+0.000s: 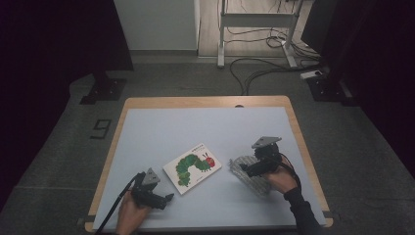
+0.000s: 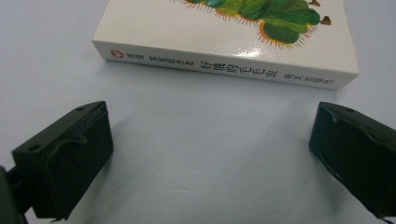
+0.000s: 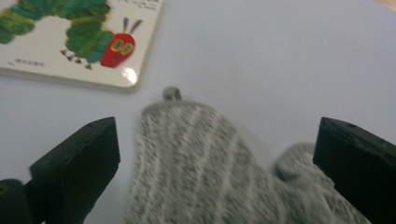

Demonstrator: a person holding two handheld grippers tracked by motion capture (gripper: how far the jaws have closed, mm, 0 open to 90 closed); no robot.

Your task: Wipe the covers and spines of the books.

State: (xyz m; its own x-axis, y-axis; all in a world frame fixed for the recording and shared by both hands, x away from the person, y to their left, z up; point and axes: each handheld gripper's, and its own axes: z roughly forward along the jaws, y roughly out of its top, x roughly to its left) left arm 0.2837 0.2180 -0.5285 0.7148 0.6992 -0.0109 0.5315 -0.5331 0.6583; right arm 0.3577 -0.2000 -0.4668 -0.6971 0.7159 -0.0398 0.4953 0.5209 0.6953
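A white board book (image 1: pixel 192 168) with a green caterpillar on its cover lies flat at the middle front of the table. My left gripper (image 1: pixel 168 198) rests low at the book's near-left corner, jaws open. In the left gripper view the book's spine (image 2: pixel 224 65) lies just beyond my open left gripper (image 2: pixel 210 154), not touching it. A grey knitted glove (image 1: pixel 250 177) lies to the right of the book. My right gripper (image 1: pixel 244 169) hovers over it. In the right gripper view the glove (image 3: pixel 196 158) lies between the wide-open jaws of my right gripper (image 3: pixel 215 154), and the pads do not press it. The book (image 3: pixel 79 42) lies beyond.
A pale blue mat (image 1: pixel 205 127) covers the wooden table (image 1: pixel 205 101). Its far half is bare. On the floor beyond the table lie cables (image 1: pixel 254 68) and the legs of a metal stand (image 1: pixel 222 44).
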